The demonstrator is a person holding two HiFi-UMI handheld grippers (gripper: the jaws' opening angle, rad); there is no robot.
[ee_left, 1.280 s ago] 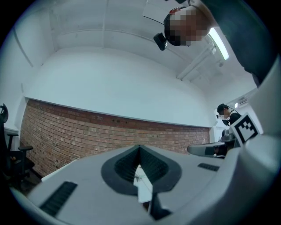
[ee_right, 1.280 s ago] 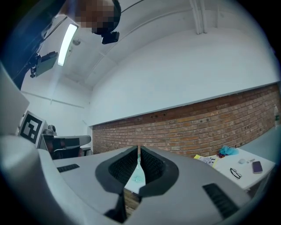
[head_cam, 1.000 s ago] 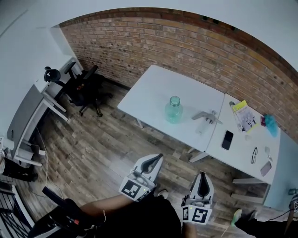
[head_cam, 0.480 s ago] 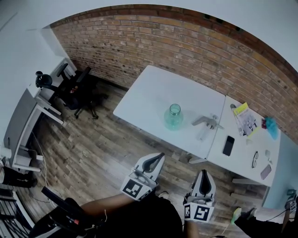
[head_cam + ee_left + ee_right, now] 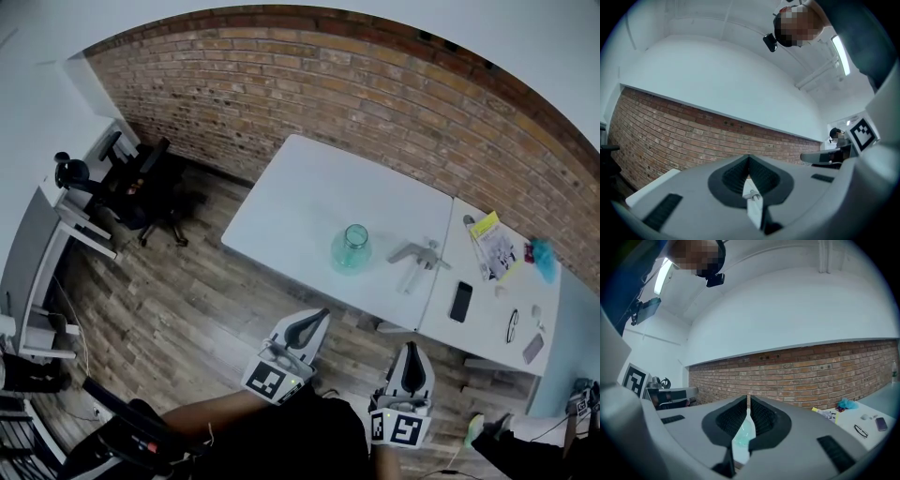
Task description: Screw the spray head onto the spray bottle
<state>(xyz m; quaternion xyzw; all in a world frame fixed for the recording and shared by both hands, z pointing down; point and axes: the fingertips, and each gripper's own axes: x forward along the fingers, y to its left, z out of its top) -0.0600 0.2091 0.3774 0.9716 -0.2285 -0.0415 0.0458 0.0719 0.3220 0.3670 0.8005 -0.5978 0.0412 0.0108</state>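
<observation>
A clear greenish spray bottle (image 5: 351, 248) stands upright, with no head on it, near the front edge of the white table (image 5: 309, 187). The grey spray head (image 5: 417, 255) lies on its side to the bottle's right. My left gripper (image 5: 315, 317) and right gripper (image 5: 410, 351) are held level above the wooden floor, well short of the table, both shut and empty. In the left gripper view the closed left gripper (image 5: 749, 158) shows the spray head (image 5: 752, 196) through its slot. In the right gripper view the closed right gripper (image 5: 748, 397) frames the bottle (image 5: 743, 434).
A second white table (image 5: 497, 291) on the right carries a black phone (image 5: 460, 301), glasses (image 5: 512, 325), a yellow booklet (image 5: 493, 242) and a teal cloth (image 5: 545, 255). A black office chair (image 5: 150, 192) and a desk (image 5: 52, 244) stand at the left. A brick wall (image 5: 356, 103) runs behind.
The table, bottle and spray head have slid lower in the head view as I moved toward them. Both grippers keep their pose and stay shut.
</observation>
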